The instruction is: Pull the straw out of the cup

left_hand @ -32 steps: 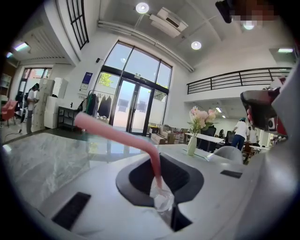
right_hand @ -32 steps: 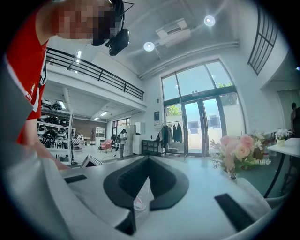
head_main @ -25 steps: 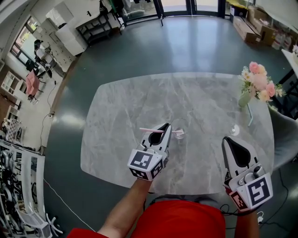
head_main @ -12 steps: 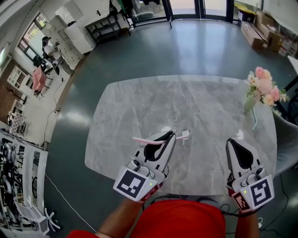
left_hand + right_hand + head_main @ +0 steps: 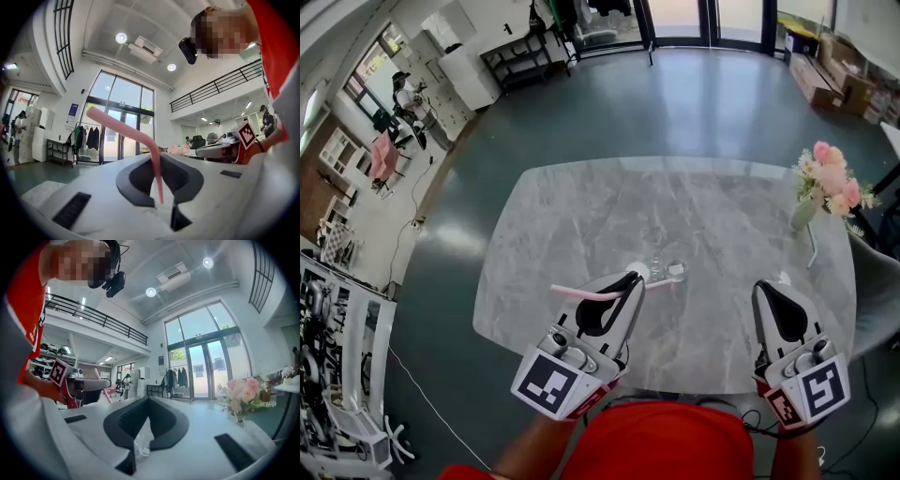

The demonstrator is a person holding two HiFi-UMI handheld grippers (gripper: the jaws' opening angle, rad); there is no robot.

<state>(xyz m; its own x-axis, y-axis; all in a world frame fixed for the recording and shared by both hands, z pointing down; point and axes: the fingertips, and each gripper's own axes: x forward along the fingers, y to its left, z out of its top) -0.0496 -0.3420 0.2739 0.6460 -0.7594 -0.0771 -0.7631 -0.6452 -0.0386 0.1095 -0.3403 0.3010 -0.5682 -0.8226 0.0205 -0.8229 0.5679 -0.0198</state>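
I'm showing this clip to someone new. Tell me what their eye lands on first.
First comes the pink straw, bent and lying level, clamped in the shut jaws of the left gripper above the grey marble table. Next are the pink flowers in a vase at the table's right edge. The right gripper hangs shut and empty over the table's near side.

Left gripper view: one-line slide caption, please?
Left claw clamps a bent pink plastic straw, with tall glass doors behind.
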